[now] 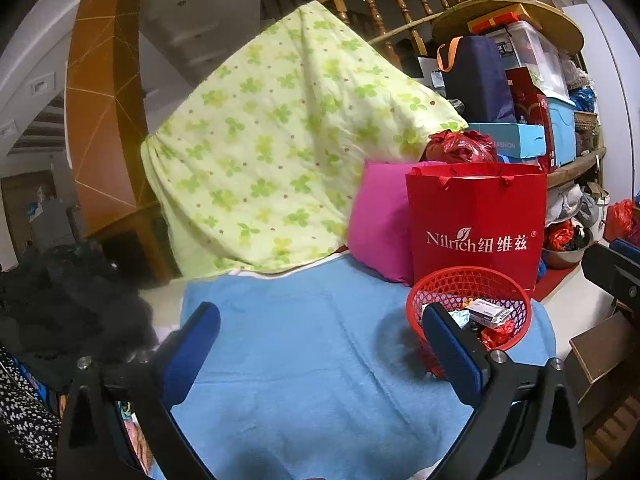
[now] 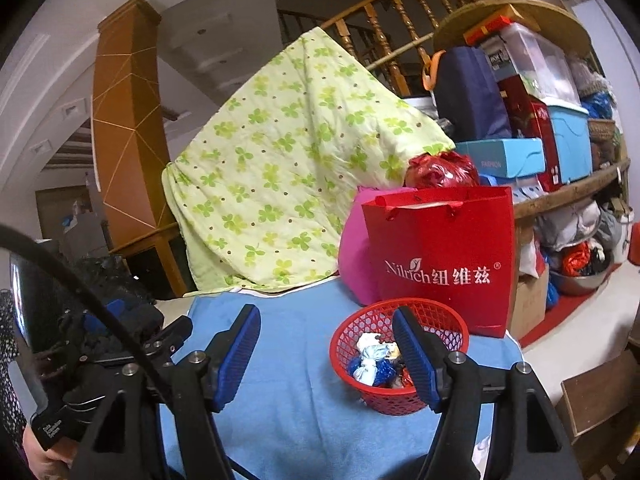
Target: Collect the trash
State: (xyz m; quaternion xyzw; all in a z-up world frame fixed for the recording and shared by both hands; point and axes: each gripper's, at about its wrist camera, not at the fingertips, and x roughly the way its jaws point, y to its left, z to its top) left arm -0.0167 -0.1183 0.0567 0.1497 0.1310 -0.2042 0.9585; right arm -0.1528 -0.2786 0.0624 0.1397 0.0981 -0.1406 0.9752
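Now your left gripper (image 1: 320, 340) is wide apart and holds nothing. Your right gripper (image 2: 326, 344) is apart and empty too. The trash (image 2: 374, 362) sits in the red basket (image 2: 360, 394) on the blue cloth (image 1: 300, 360).

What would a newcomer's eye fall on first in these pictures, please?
Probably the red paper bag with white lettering, standing at the back of the blue cloth. Right in front of it sits a red basket holding crumpled wrappers. Behind, a green clover-print quilt hangs draped.
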